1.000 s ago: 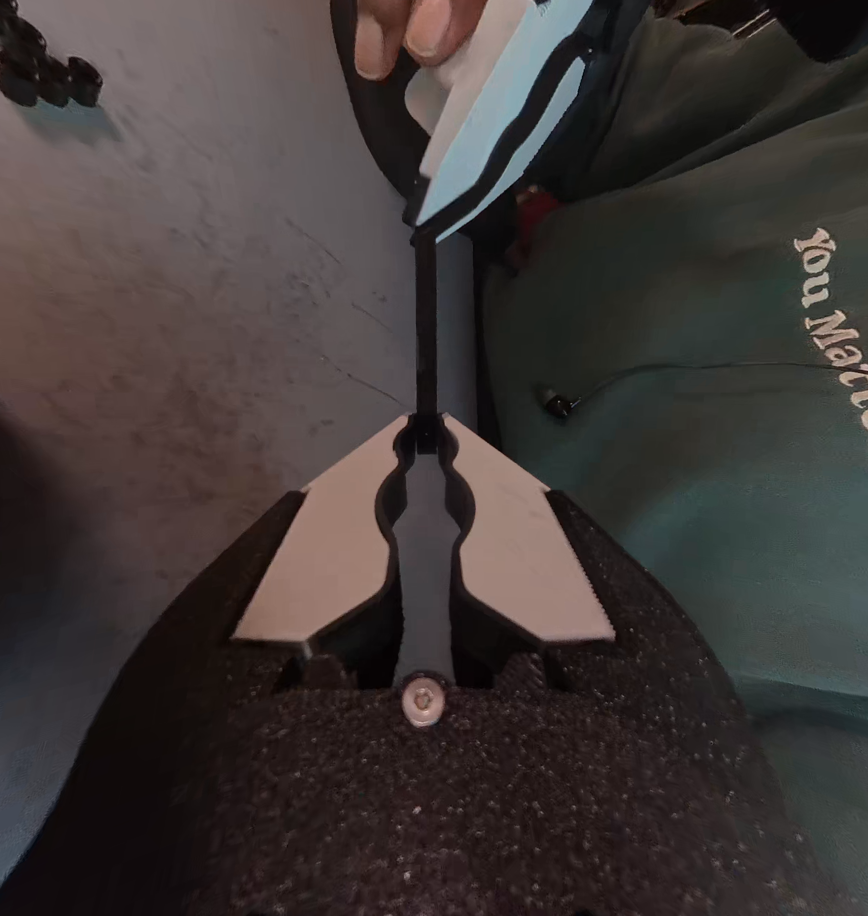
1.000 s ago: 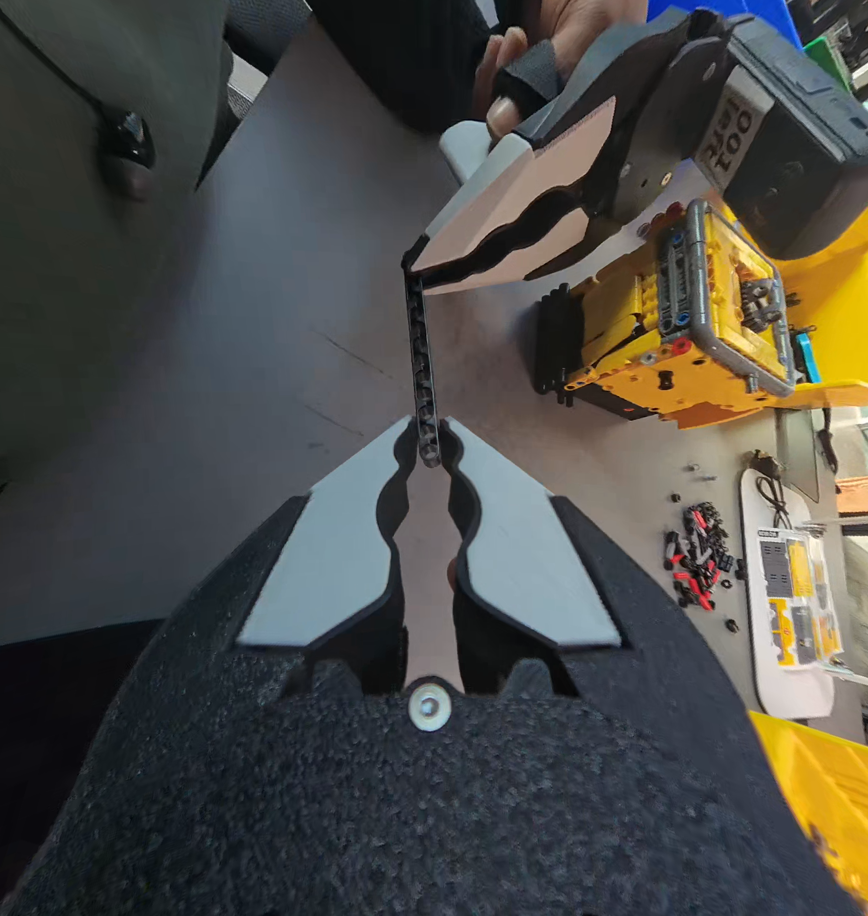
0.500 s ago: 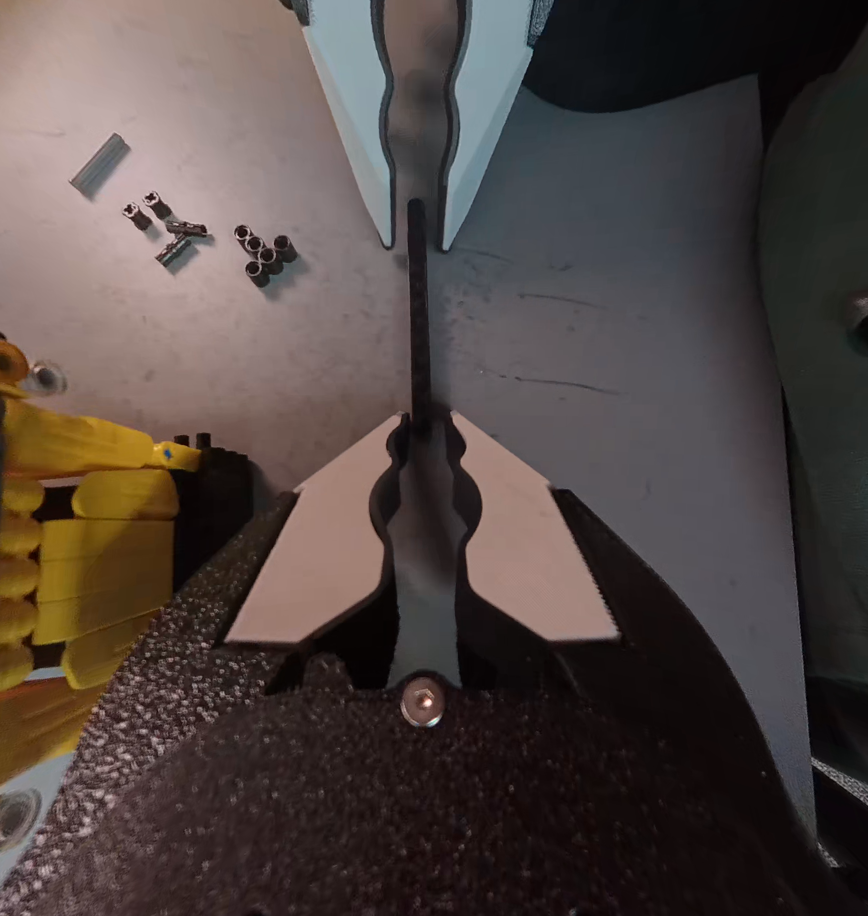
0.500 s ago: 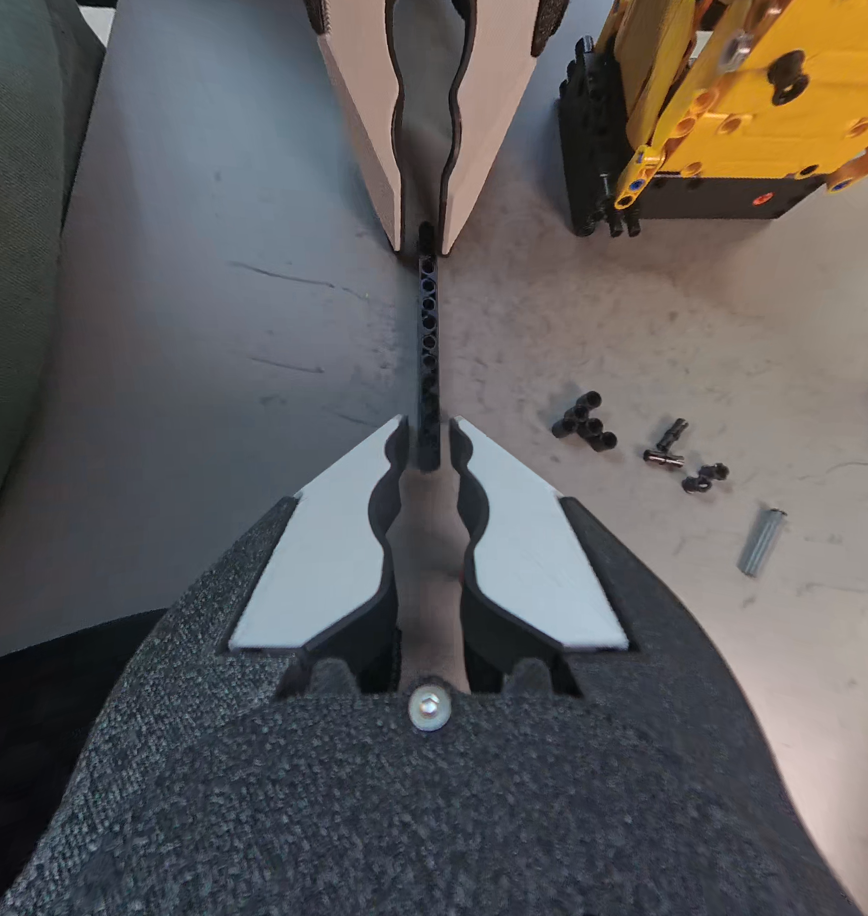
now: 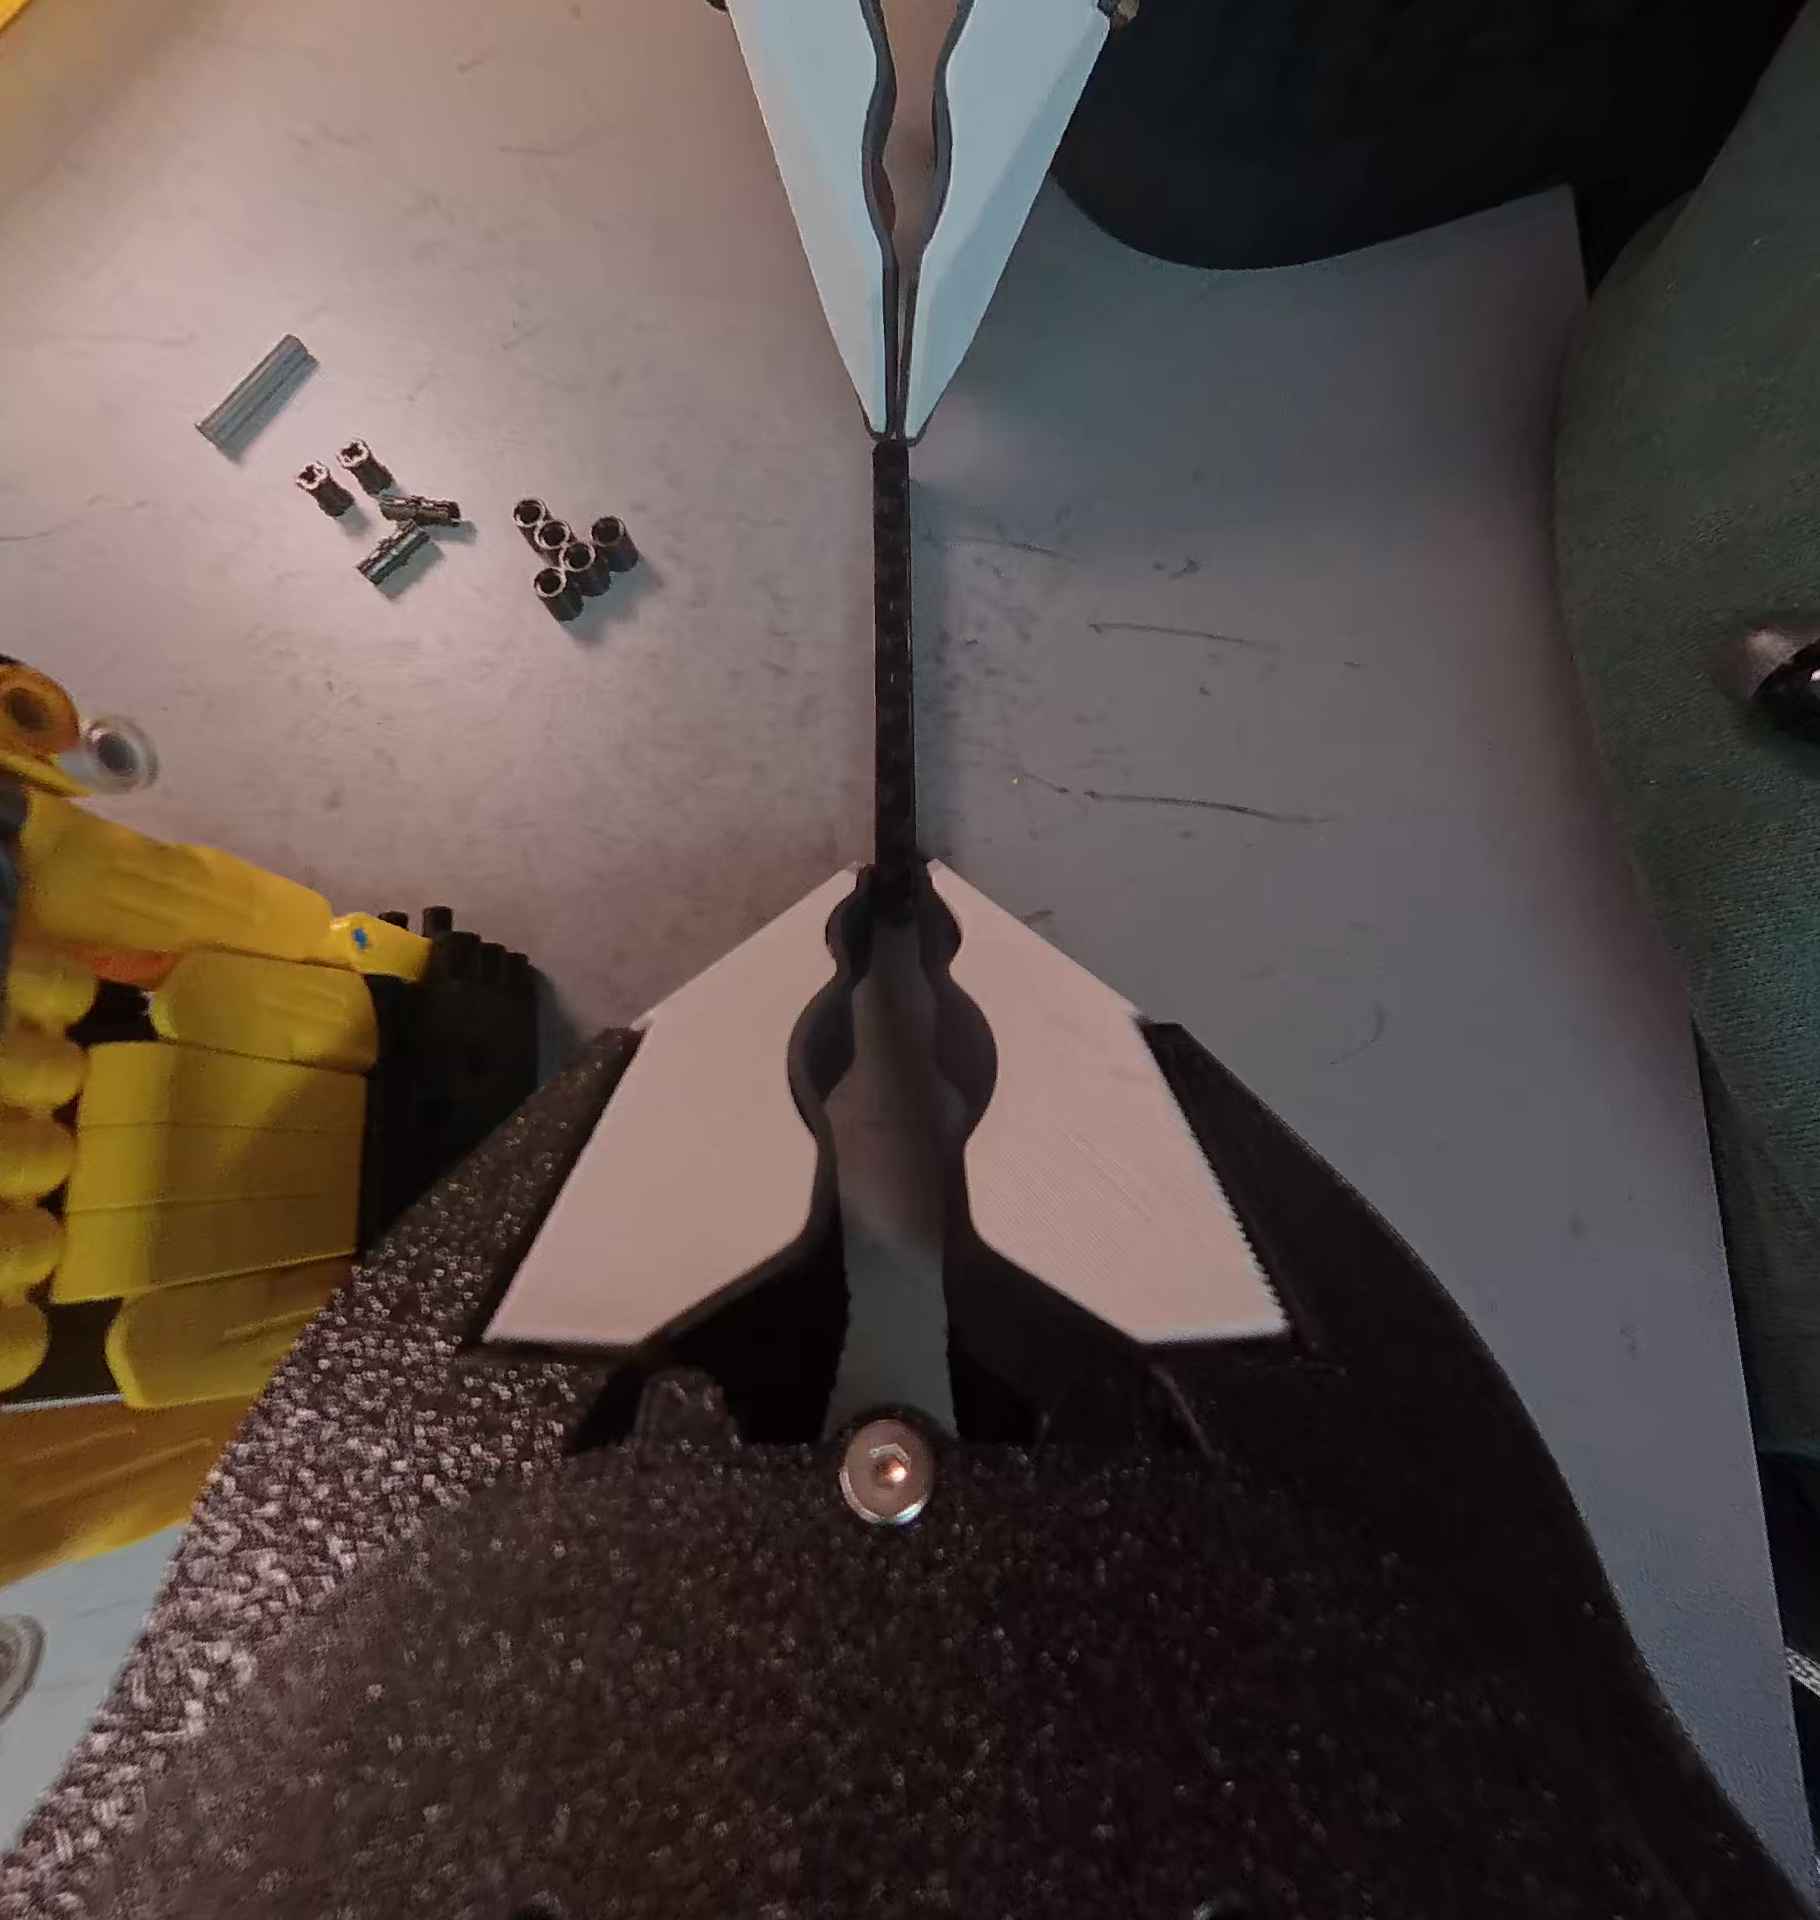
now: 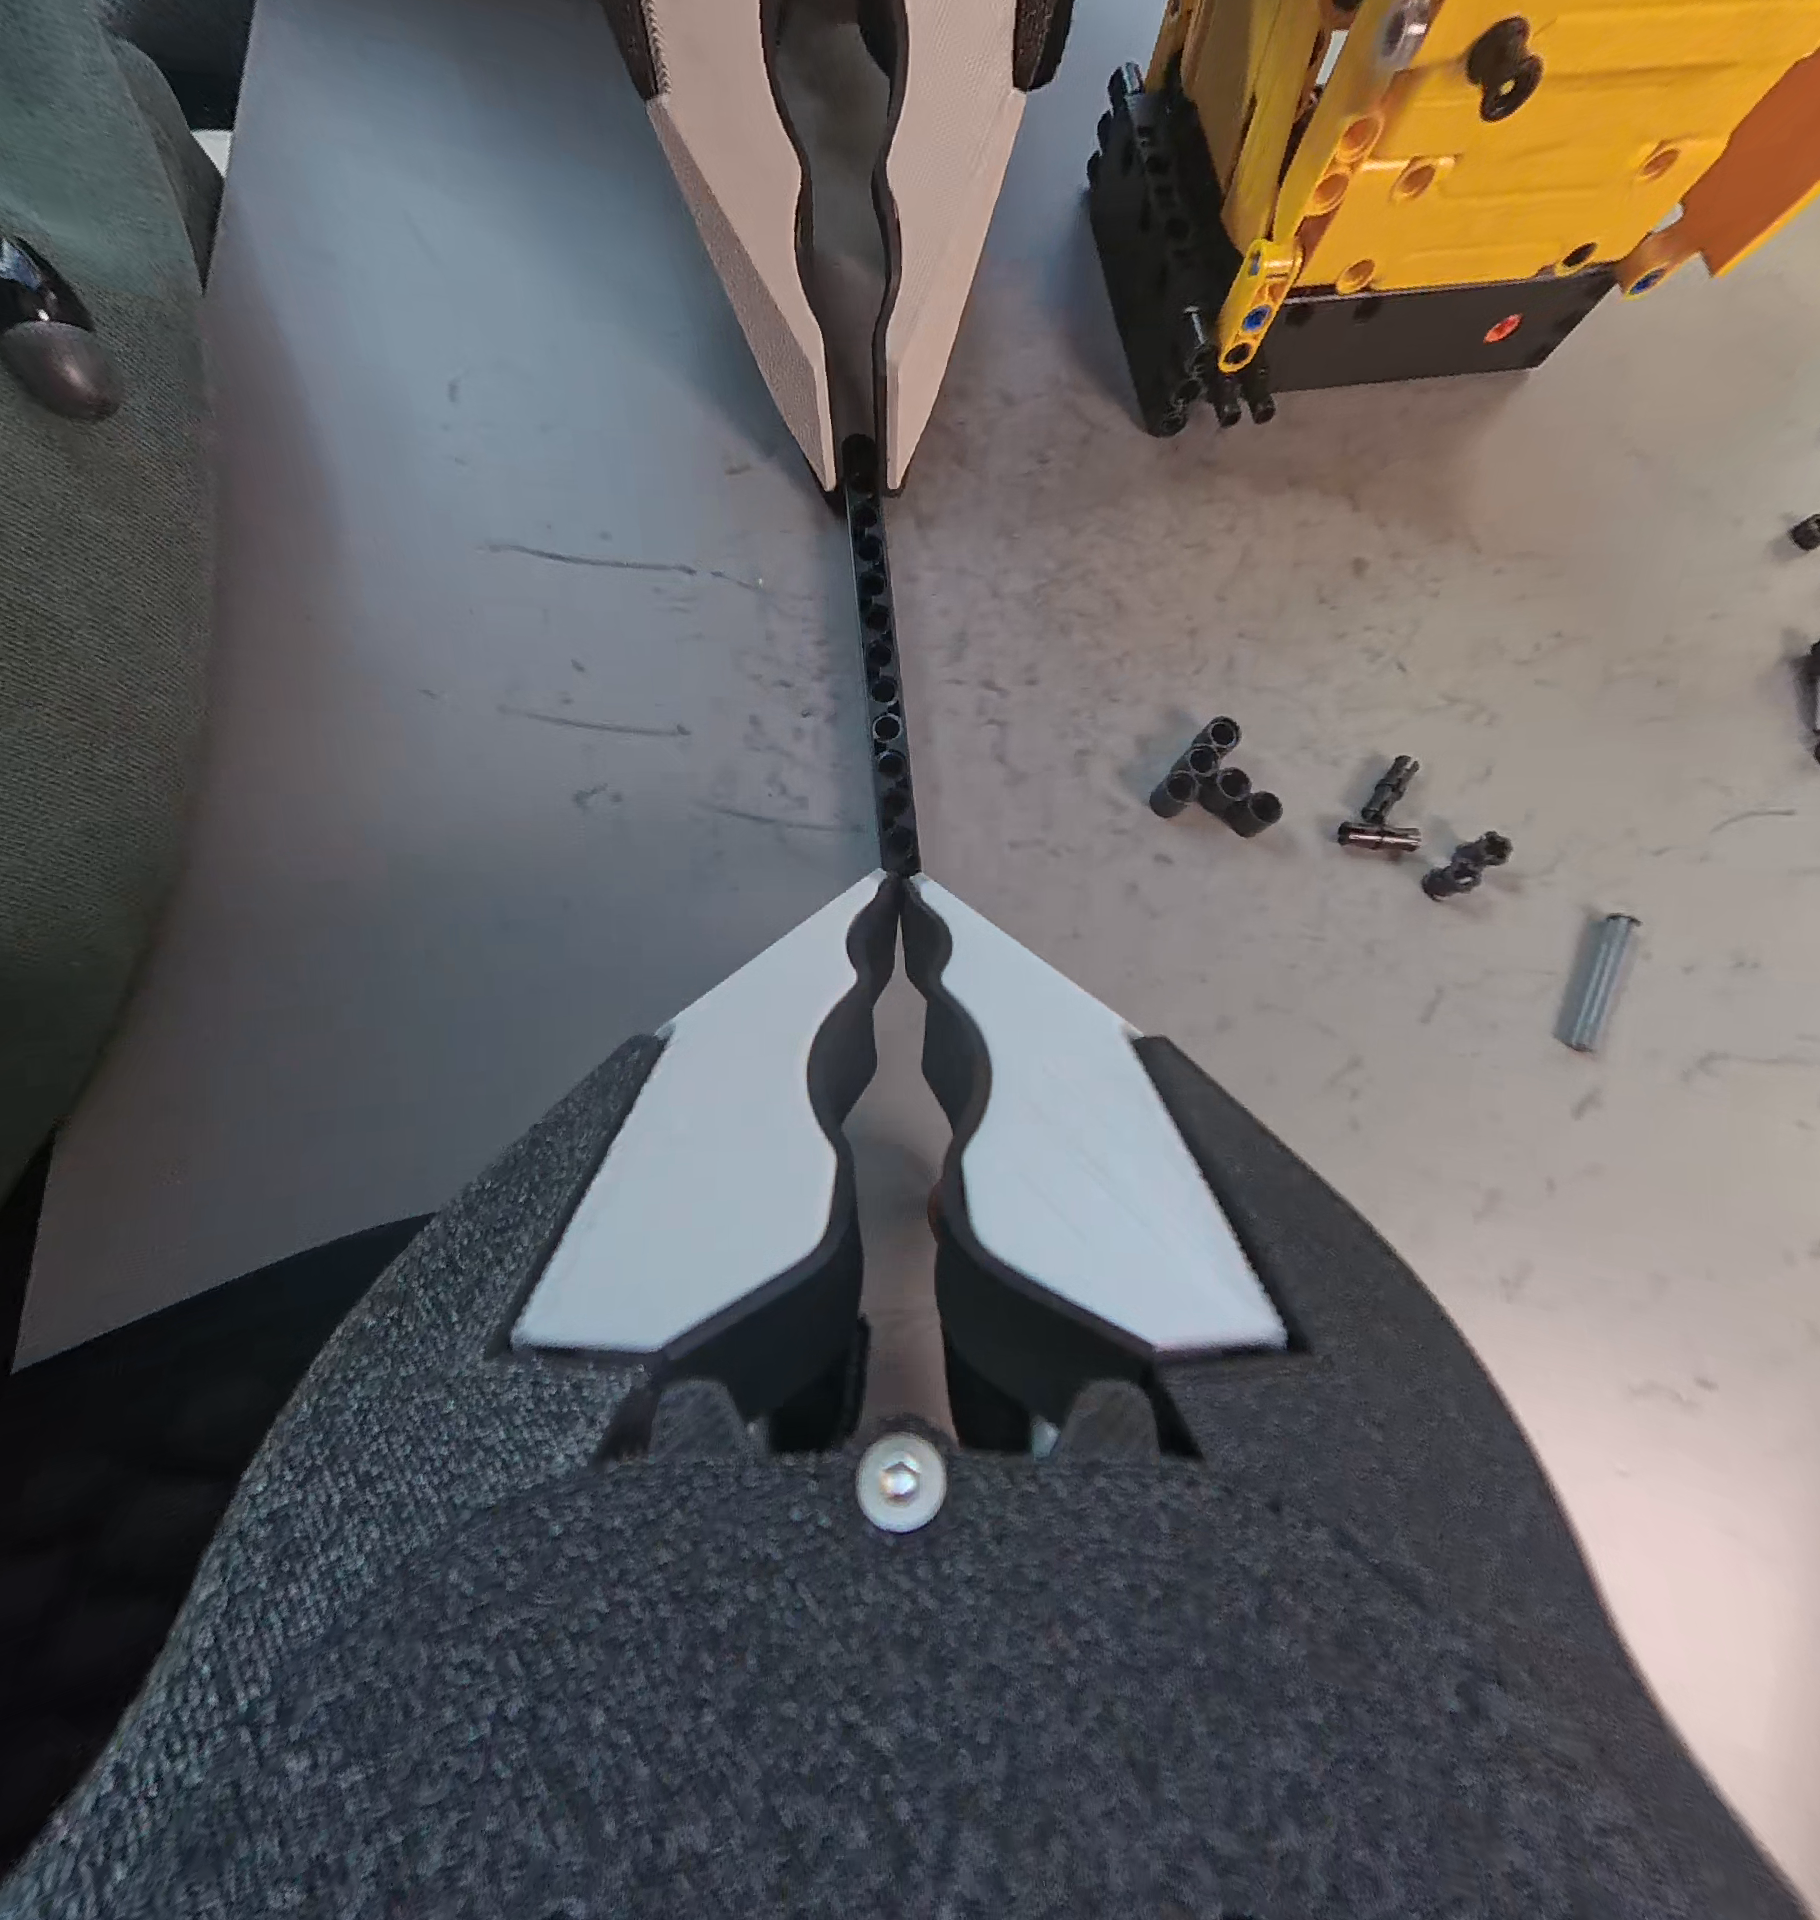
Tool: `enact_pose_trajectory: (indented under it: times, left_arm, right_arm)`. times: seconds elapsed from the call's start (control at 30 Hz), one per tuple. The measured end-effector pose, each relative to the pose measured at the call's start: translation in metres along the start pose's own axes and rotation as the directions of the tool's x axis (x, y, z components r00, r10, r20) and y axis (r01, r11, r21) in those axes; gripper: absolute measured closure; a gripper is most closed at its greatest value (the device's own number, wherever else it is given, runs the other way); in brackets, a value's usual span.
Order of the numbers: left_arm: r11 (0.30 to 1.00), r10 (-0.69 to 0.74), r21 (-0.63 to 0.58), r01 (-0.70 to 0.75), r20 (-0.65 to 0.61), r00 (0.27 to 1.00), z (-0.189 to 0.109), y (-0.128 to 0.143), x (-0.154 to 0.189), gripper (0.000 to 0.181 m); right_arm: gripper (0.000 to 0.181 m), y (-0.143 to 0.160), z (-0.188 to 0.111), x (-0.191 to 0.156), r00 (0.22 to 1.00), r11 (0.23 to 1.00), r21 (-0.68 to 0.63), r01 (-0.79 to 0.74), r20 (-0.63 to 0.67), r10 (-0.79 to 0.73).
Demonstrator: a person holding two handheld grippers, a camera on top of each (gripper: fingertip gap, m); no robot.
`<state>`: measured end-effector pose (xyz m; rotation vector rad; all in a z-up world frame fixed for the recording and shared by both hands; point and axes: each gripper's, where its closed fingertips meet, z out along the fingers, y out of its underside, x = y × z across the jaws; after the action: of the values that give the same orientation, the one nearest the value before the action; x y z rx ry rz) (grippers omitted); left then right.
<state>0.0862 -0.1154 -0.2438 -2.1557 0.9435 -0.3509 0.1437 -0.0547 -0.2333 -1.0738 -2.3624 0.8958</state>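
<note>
Two grippers, one black perforated beam spanning between them above the grey surface. My left gripper fingers pinch its near end; right gripper fingers nearly closed on the other. Keep both collinear, no twisting.

Long, thin black beam, with a row of round holes along one face. Held level above the grey table, not touching it. One end pinched in the left gripper, the other end in the right gripper.
</note>
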Motion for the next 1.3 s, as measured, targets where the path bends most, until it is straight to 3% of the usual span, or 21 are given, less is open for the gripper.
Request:
enact_pose_trajectory:
  times: [1.3]
  left_arm:
    - [1.0,0.003,0.001,-0.003,0.003,1.0,0.0,0.0,0.0,0.174]
  right_arm:
    - [0.181,-0.027,0.022,-0.002,0.991,0.998,0.01,0.069,0.113,-0.07]
